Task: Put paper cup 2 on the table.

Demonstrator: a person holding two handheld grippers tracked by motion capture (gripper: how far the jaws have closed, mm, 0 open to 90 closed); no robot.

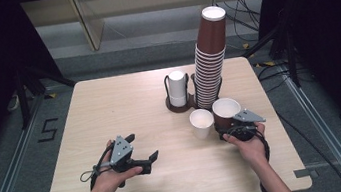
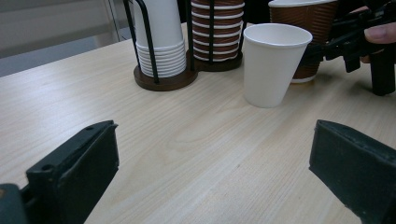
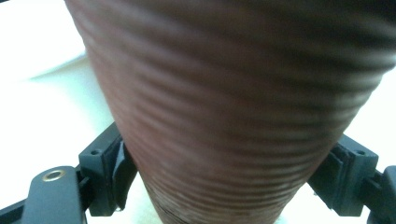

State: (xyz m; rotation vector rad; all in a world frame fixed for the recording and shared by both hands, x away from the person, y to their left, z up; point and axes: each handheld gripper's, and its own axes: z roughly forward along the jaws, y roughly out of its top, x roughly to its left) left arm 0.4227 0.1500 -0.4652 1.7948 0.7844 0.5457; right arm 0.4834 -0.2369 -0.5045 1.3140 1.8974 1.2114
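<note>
On the wooden table (image 1: 110,109), right hand-held gripper (image 1: 231,127) clamping the upright brown cup (image 1: 225,112).

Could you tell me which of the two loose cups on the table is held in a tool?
The brown ribbed cup, clamped between the jaws of the right tool. The plain white cup beside it stands free, untouched, and the left tool is open over bare table.

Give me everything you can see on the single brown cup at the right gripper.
The brown cup is a ribbed, paper-looking cup with a white inside, tapering toward its base. It stands upright, mouth up, on the wooden table, just right of the loose white cup and in front of the tall brown stack. The right gripper has its jaws against both sides of its lower body. It looks empty and undented.
</note>
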